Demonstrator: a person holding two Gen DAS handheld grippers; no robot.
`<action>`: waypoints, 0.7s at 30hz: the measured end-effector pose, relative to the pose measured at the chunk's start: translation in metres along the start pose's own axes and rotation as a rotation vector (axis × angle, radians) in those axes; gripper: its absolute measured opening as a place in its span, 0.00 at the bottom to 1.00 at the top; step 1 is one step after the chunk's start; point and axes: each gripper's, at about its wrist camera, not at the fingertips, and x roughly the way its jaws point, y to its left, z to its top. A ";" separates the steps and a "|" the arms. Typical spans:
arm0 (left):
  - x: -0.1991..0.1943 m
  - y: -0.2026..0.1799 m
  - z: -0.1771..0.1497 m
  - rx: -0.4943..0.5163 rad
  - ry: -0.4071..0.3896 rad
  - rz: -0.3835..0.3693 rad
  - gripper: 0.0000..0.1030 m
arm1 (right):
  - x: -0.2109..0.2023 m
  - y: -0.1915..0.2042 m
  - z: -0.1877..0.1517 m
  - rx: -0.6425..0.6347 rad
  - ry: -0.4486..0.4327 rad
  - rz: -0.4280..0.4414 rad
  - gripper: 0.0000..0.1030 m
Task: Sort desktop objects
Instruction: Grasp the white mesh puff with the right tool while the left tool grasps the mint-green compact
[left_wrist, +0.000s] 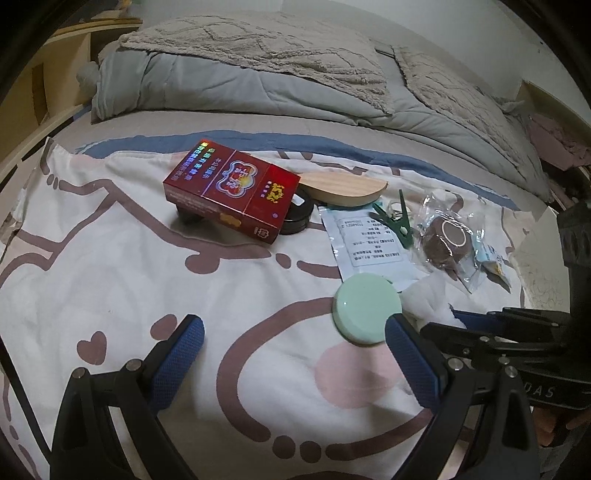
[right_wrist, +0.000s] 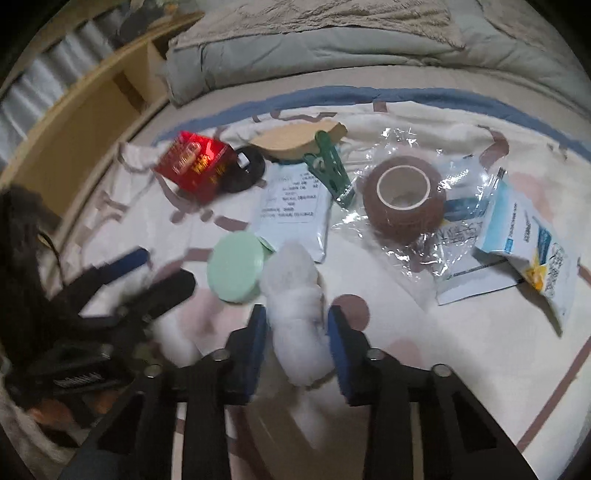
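Right gripper stood partly spread around a white fluffy wad; whether its pads pressed the wad could not be told. Left gripper gaped wide, holding nothing, its right finger just beside the mint-green round case. Beyond lay a paper packet, green clip, brown tape roll and red box, all on the patterned sheet.
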 end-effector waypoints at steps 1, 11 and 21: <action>0.000 -0.001 0.000 0.006 -0.001 -0.001 0.96 | -0.002 -0.001 0.000 -0.001 -0.003 0.002 0.29; 0.009 -0.028 0.000 0.103 0.007 0.019 0.96 | -0.022 -0.030 0.000 0.058 -0.007 -0.039 0.28; 0.027 -0.043 0.001 0.119 0.052 0.026 0.87 | -0.027 -0.040 -0.002 0.100 0.004 -0.044 0.28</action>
